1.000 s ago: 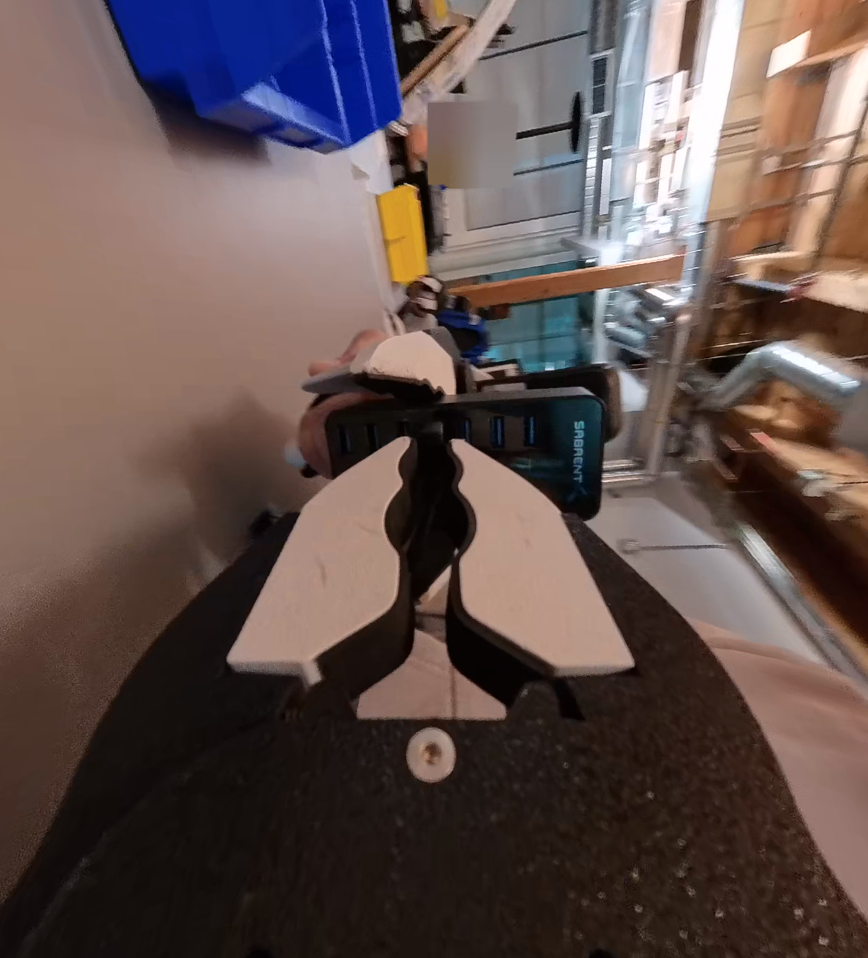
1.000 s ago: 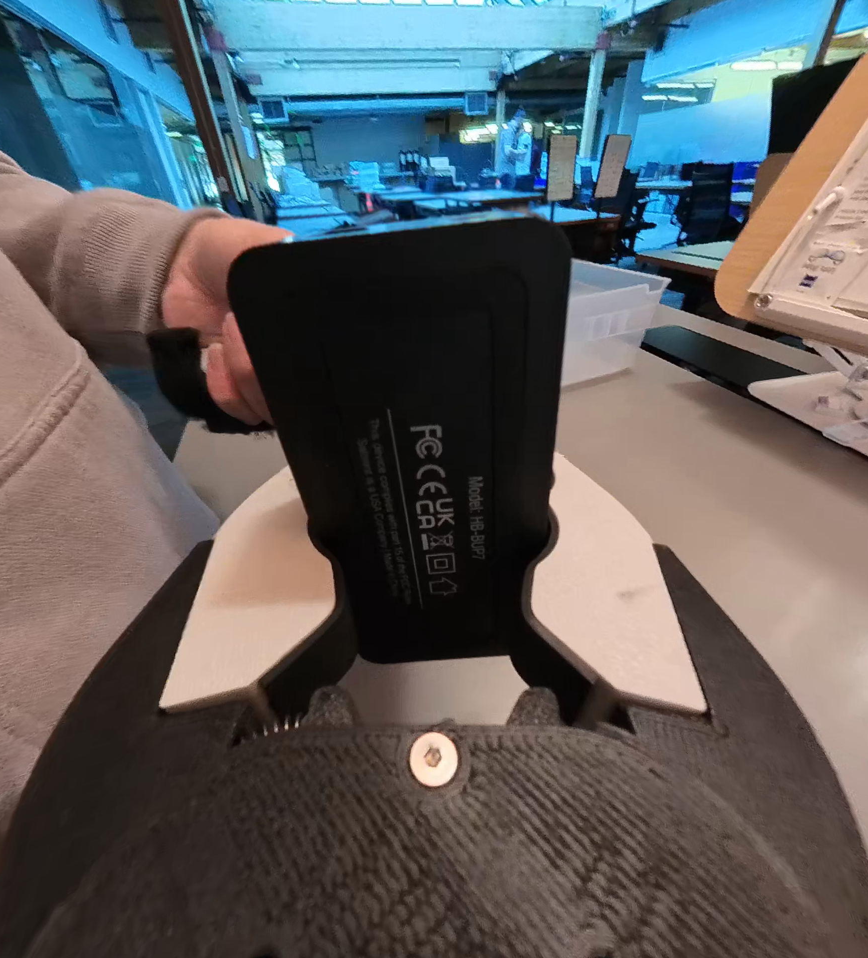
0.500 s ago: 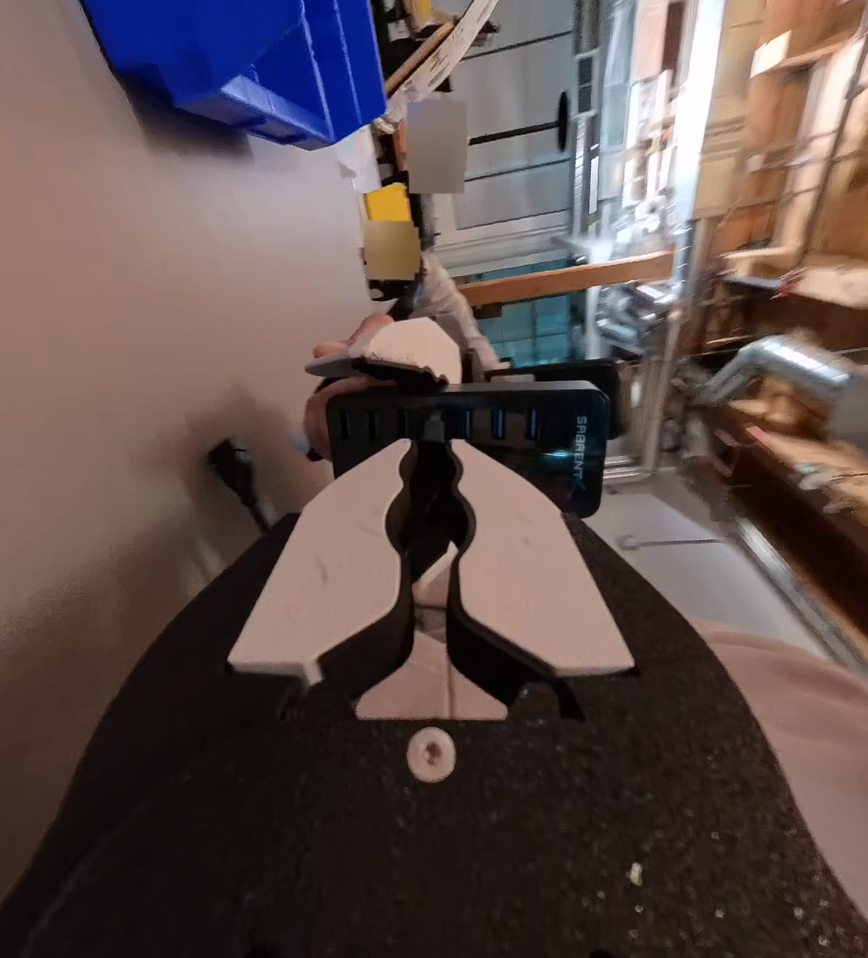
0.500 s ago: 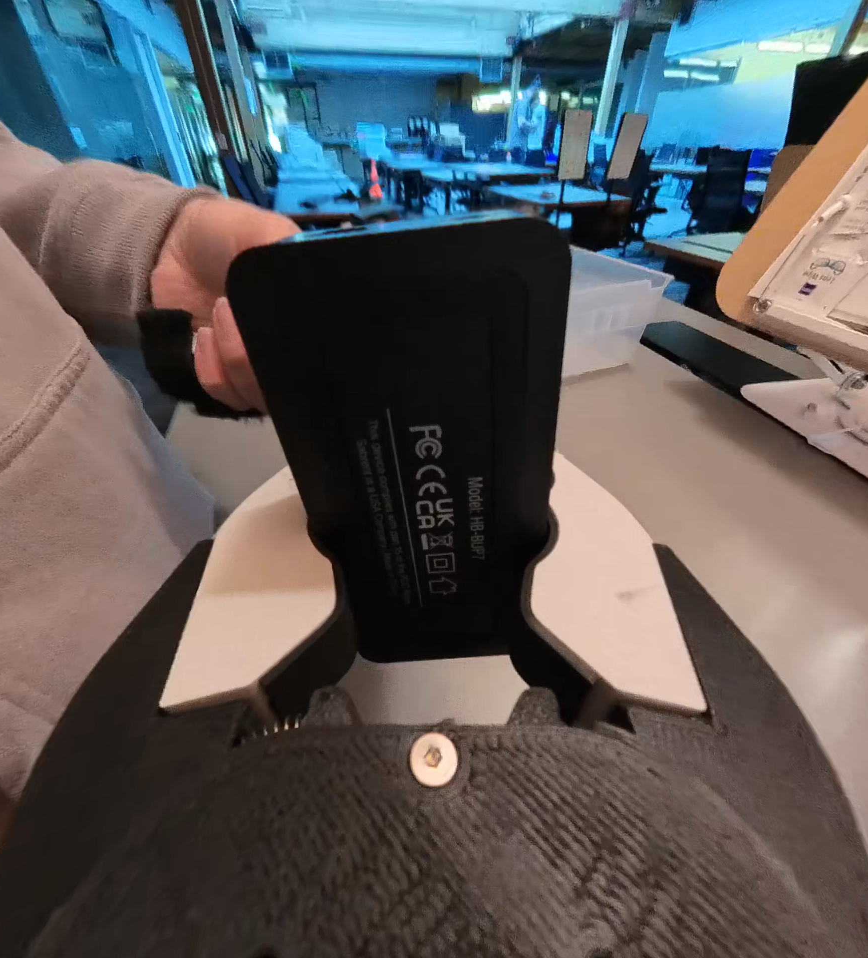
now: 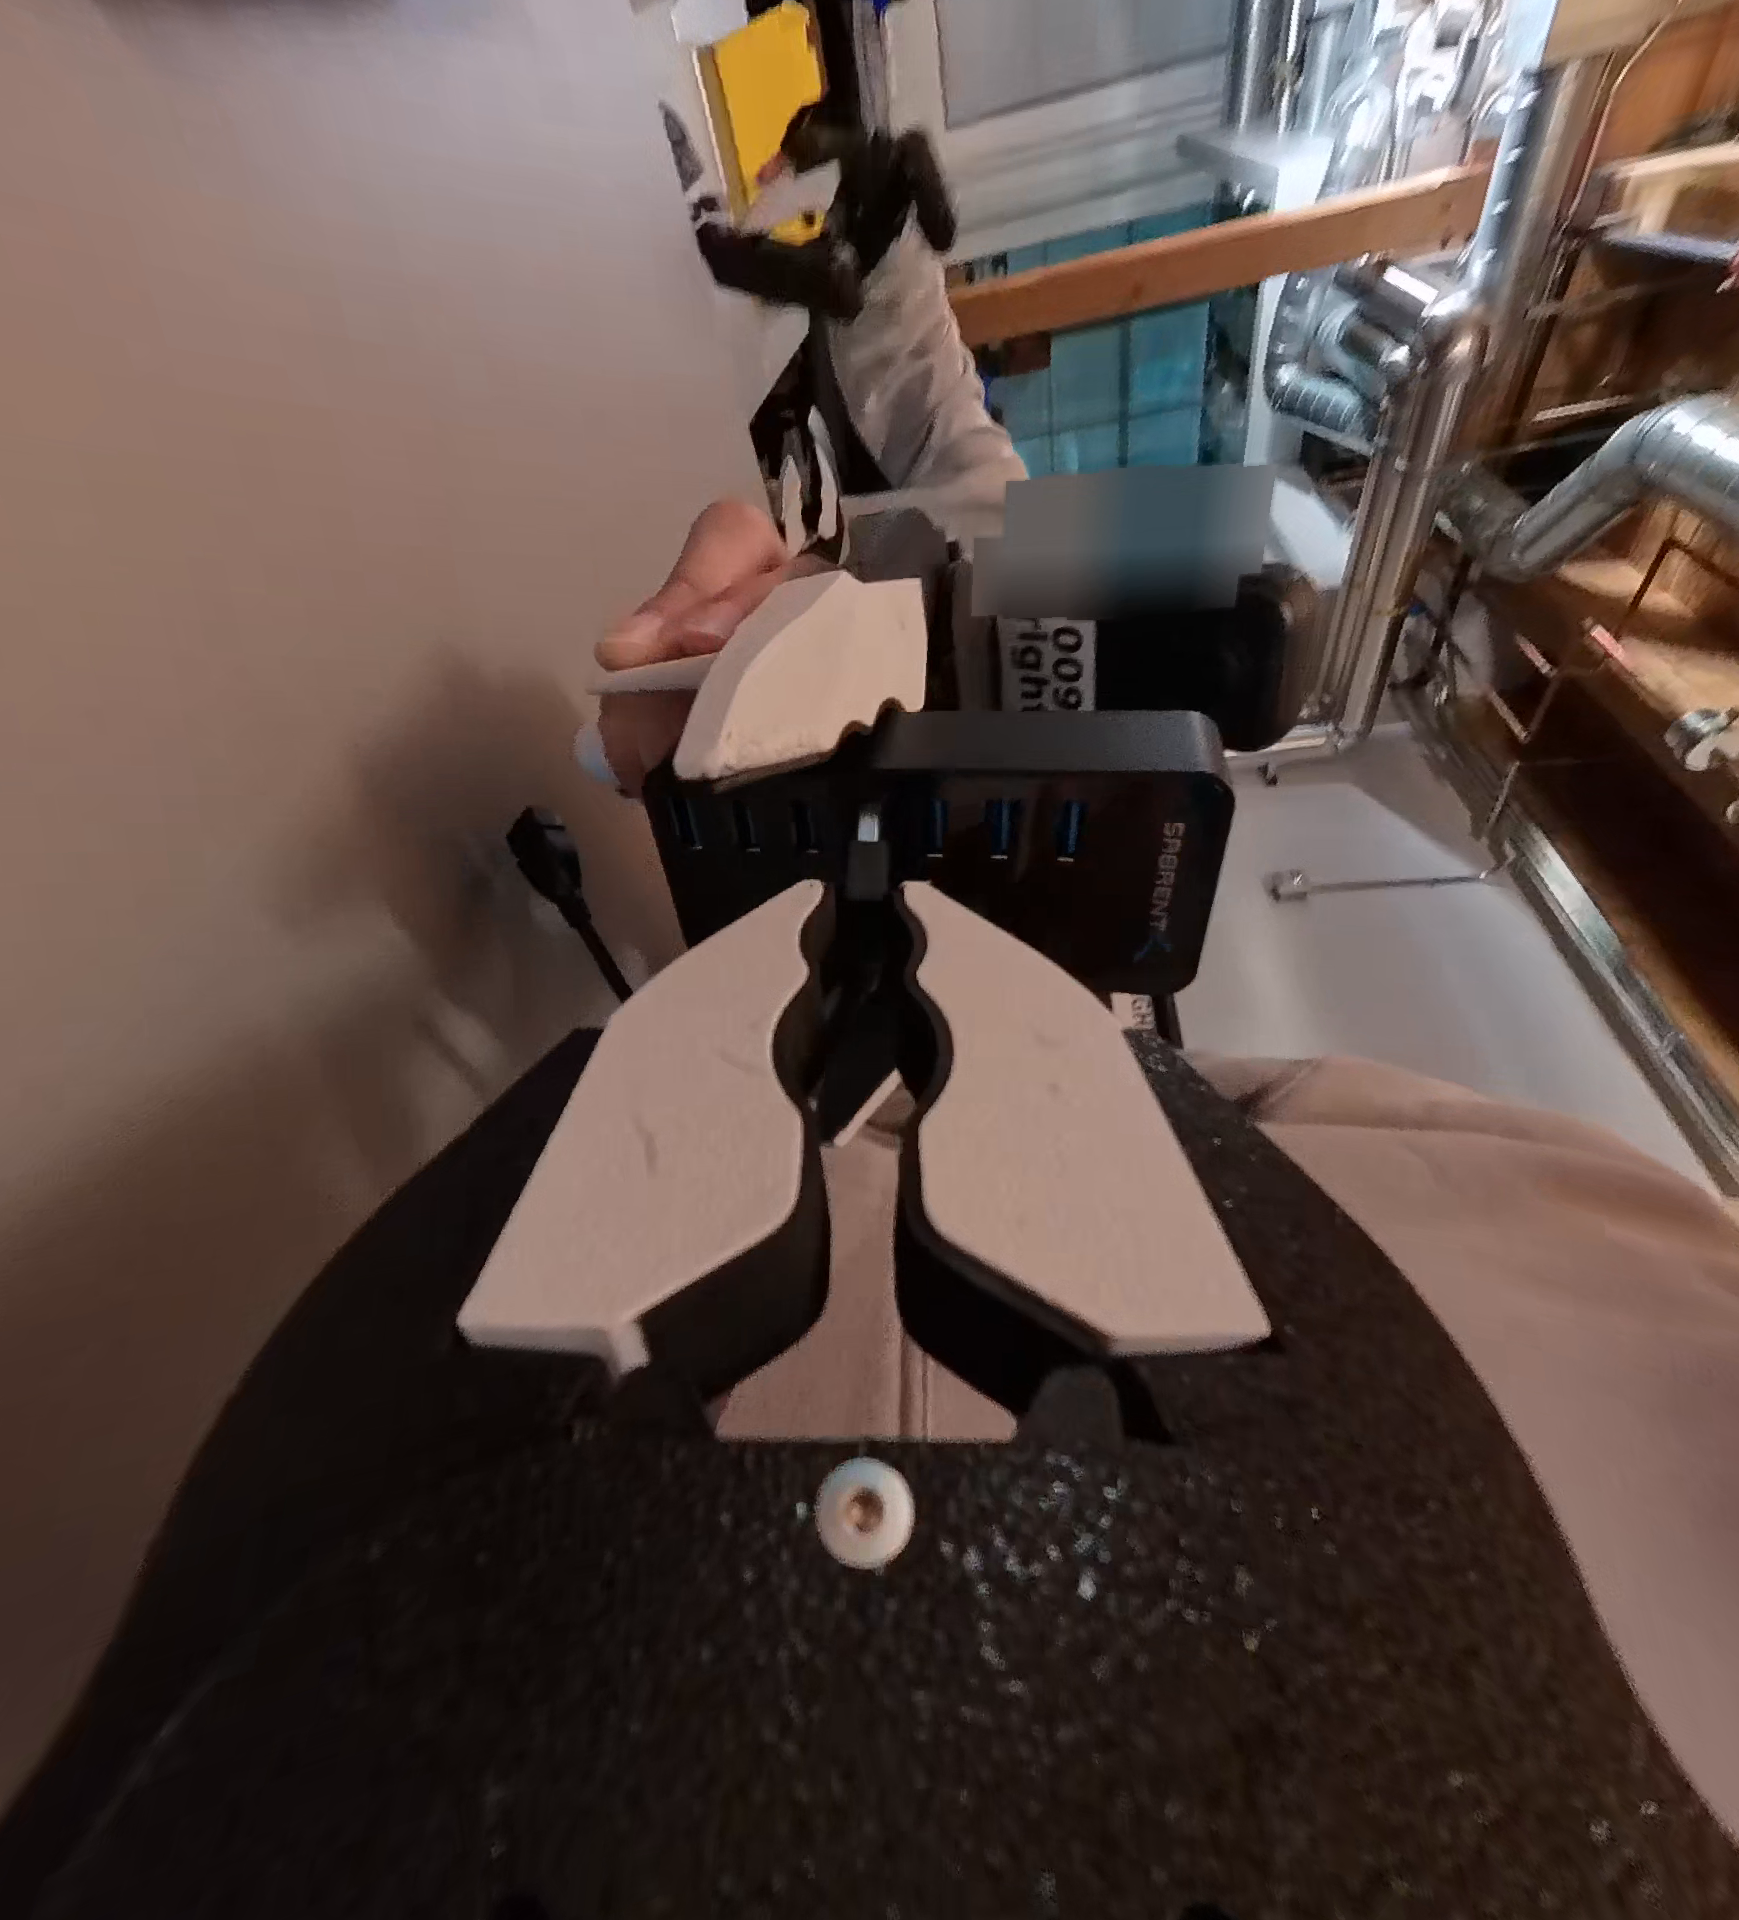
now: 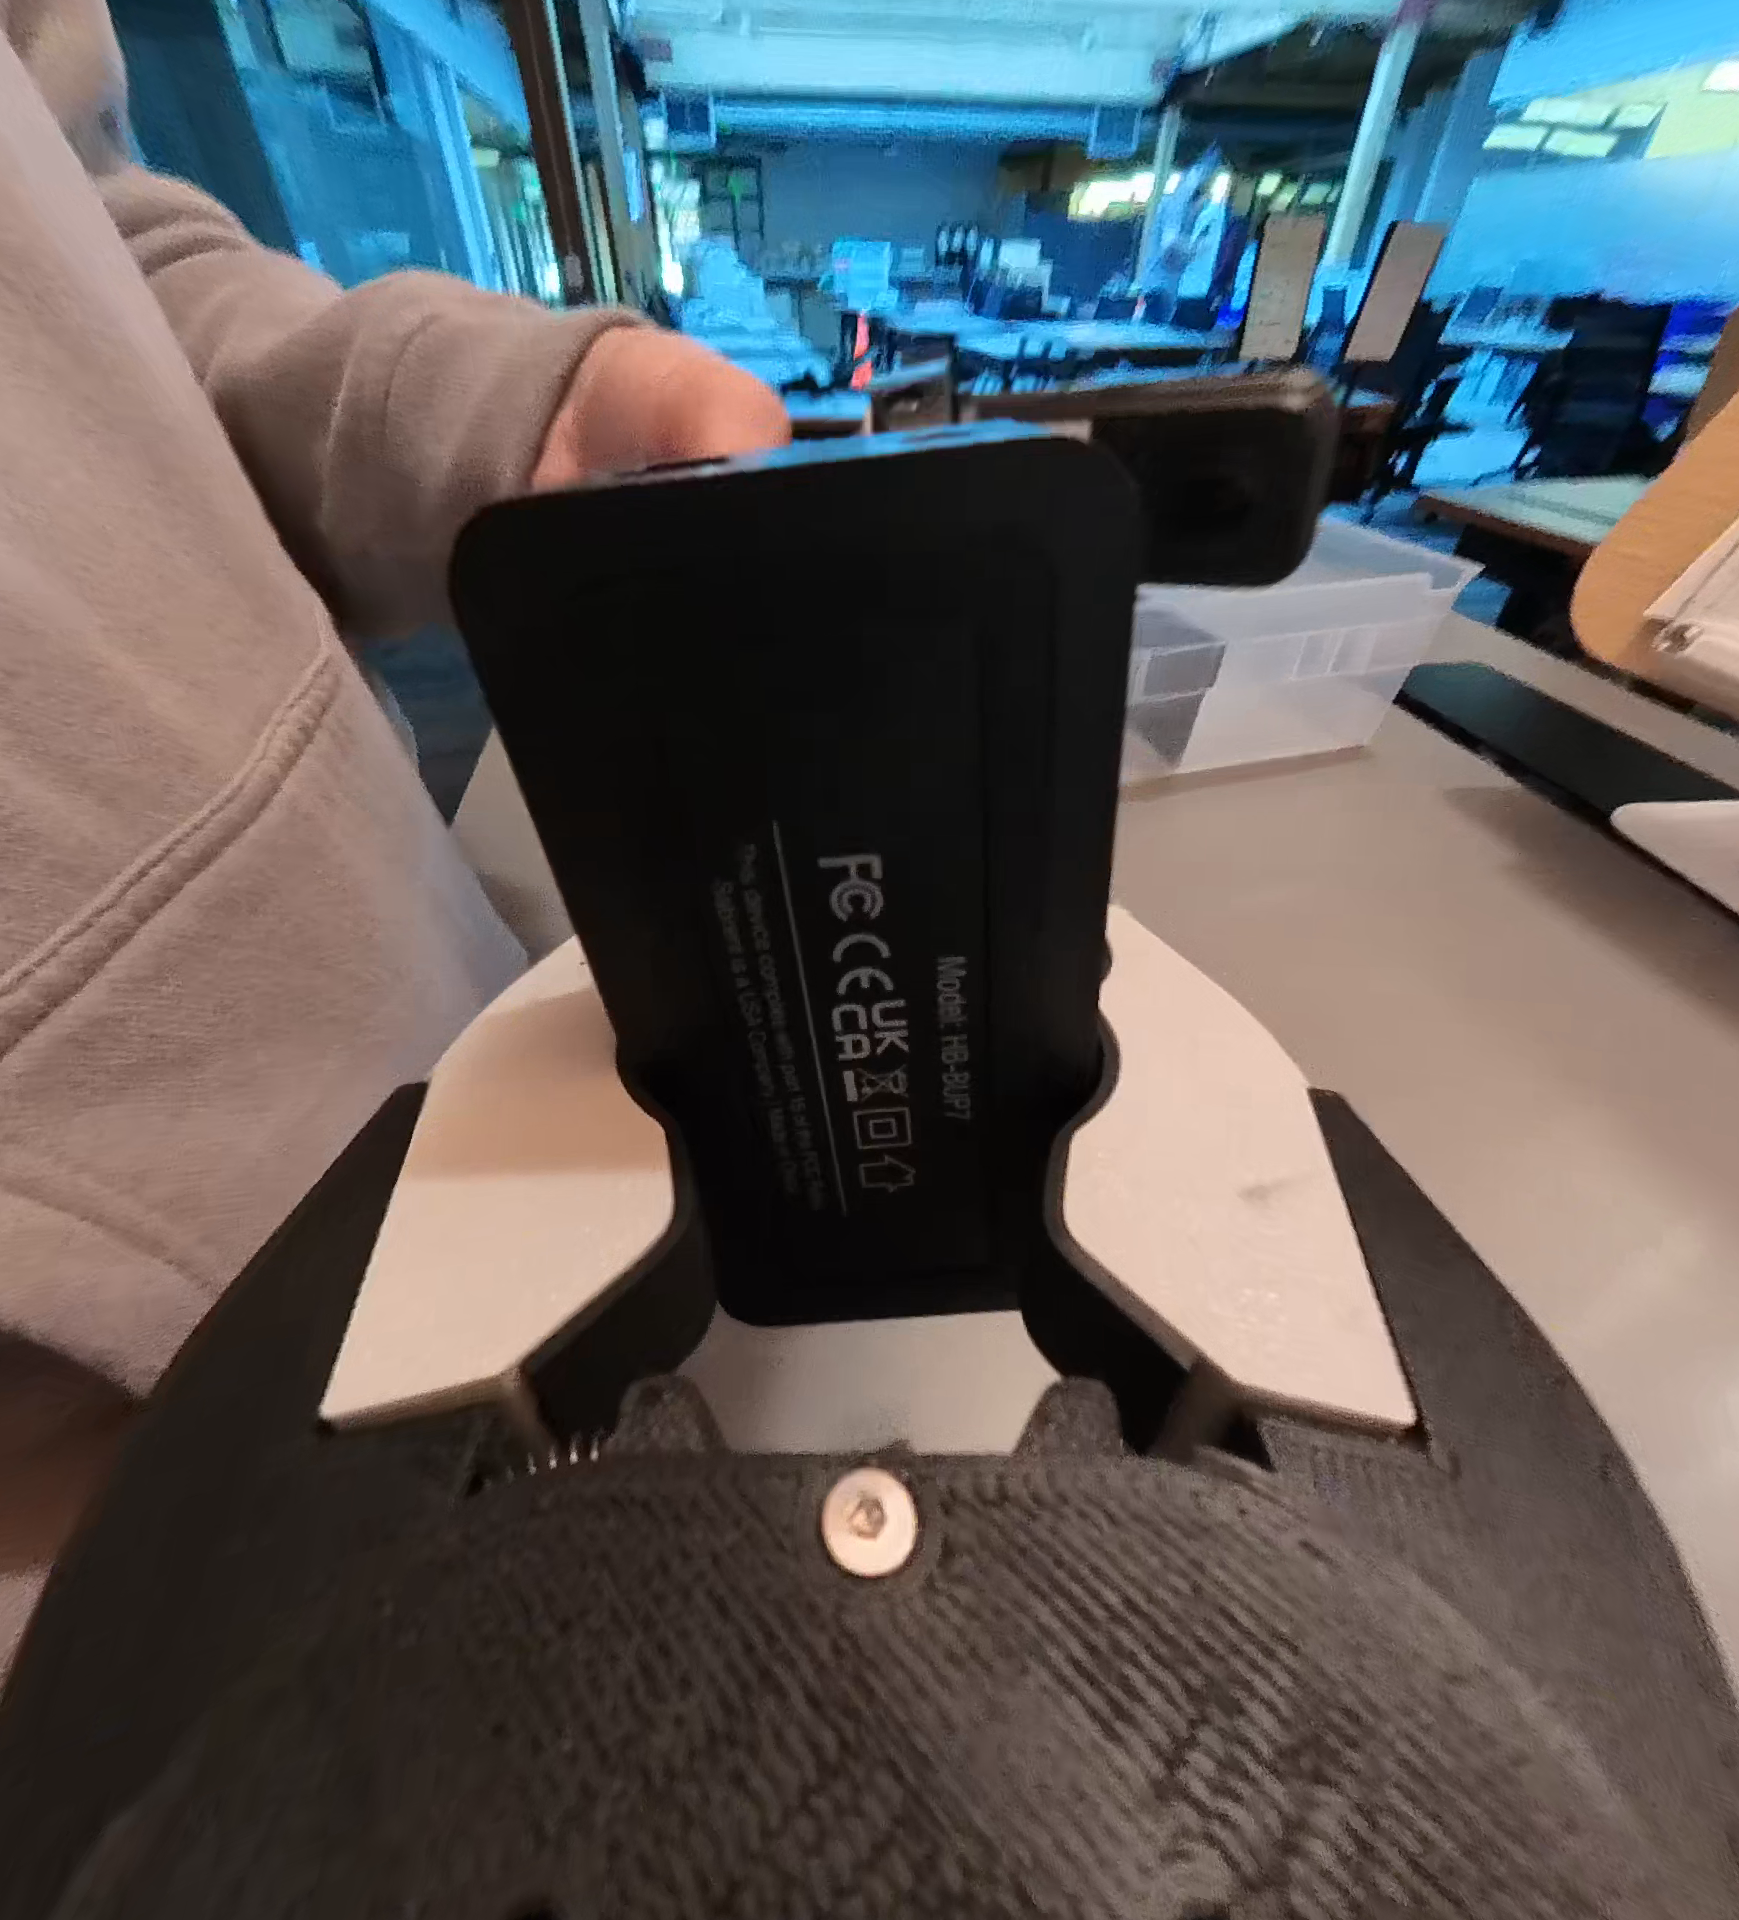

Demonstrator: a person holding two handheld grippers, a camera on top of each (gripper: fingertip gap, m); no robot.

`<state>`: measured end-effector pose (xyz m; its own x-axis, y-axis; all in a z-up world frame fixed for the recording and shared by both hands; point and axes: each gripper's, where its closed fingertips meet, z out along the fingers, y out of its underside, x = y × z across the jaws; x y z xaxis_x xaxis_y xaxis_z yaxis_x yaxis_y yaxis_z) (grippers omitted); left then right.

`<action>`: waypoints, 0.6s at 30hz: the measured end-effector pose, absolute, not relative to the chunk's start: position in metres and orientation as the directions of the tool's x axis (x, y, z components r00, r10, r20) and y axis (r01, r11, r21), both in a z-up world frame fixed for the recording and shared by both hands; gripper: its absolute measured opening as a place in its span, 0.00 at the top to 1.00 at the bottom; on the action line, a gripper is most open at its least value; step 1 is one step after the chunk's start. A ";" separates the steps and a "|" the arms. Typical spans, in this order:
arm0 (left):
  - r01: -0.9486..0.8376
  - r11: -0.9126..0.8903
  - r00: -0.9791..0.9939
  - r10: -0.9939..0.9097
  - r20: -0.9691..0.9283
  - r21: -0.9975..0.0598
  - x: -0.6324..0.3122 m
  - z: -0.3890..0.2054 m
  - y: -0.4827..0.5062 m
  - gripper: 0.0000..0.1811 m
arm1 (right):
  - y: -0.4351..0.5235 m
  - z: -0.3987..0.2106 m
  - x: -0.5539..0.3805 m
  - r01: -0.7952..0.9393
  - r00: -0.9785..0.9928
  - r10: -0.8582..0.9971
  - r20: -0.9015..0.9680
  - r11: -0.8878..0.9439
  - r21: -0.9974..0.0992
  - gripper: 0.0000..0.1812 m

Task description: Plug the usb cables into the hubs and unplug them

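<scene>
Fingers (image 5: 1010, 1049) of the left gripper (image 5: 860, 914) are clamped on a plug (image 5: 867, 862) at centre frame, its tip seemingly just short of the hub (image 5: 1052, 831) ports straight ahead; right fingers (image 6: 1187, 1122) clamp the hub's lower end, its long axis running upward.
</scene>
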<state>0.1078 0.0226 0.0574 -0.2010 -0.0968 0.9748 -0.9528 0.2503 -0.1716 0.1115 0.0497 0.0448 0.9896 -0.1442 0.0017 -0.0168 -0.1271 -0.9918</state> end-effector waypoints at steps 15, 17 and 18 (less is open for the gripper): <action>-0.935 0.284 -0.238 -0.063 0.969 -0.212 0.113 0.065 0.029 0.96 | 0.053 0.050 0.111 -0.038 0.990 -0.134 -0.033 -0.035 -0.999 0.58; -0.936 0.291 -0.214 -0.033 0.976 -0.196 0.112 0.069 0.029 0.96 | 0.049 0.059 0.114 -0.051 0.989 -0.136 -0.054 0.028 -0.998 0.58; -0.939 0.290 -0.201 -0.022 0.979 -0.187 0.110 0.070 0.028 0.96 | 0.048 0.061 0.114 -0.057 0.990 -0.126 -0.062 0.048 -0.997 0.58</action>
